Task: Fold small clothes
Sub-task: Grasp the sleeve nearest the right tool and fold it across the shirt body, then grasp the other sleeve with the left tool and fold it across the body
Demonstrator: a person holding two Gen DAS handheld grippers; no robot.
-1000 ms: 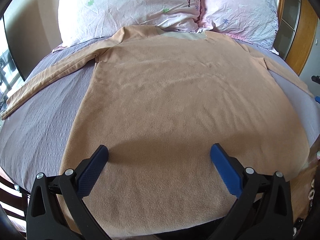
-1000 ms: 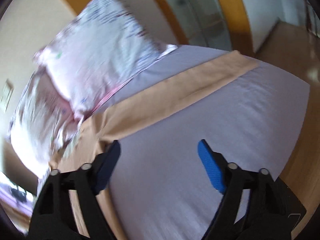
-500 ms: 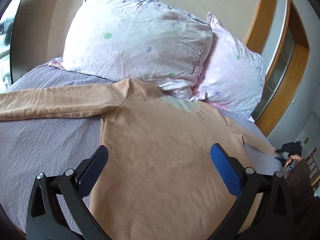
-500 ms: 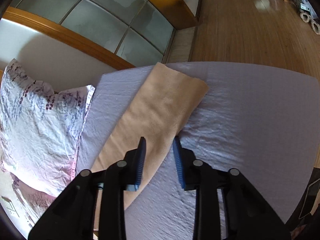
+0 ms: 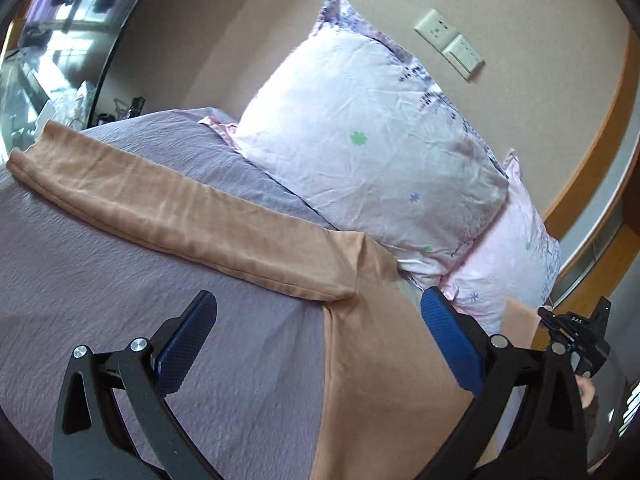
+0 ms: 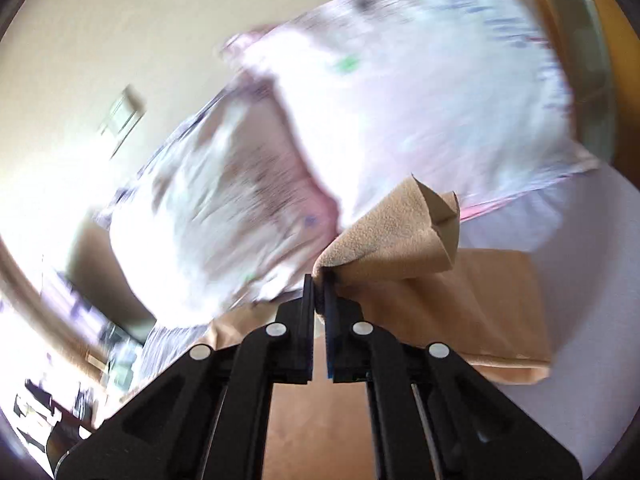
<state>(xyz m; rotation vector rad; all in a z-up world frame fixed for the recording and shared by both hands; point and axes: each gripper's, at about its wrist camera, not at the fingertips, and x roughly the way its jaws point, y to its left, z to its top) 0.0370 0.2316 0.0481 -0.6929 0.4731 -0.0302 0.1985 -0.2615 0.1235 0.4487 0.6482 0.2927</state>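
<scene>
A tan long-sleeved shirt (image 5: 380,360) lies flat on the purple bedsheet (image 5: 100,300). Its left sleeve (image 5: 160,204) stretches out toward the left edge of the bed. My left gripper (image 5: 316,320) is open and empty, hovering near the left armpit of the shirt. My right gripper (image 6: 318,280) is shut on the cuff of the right sleeve (image 6: 400,232) and holds it lifted above the shirt; the rest of that sleeve (image 6: 480,312) hangs folded over below. The right gripper also shows at the right edge of the left wrist view (image 5: 576,332).
Two pale floral pillows (image 5: 360,128) lean against the wall at the head of the bed, touching the shirt's collar. Wall sockets (image 5: 448,40) sit above them. A window (image 5: 48,40) is at the left. A wooden door frame (image 5: 592,160) stands at the right.
My right gripper has closed on the right sleeve cuff and lifted it, swinging toward the shirt body. My left gripper has moved left toward the left sleeve and armpit, staying open.
</scene>
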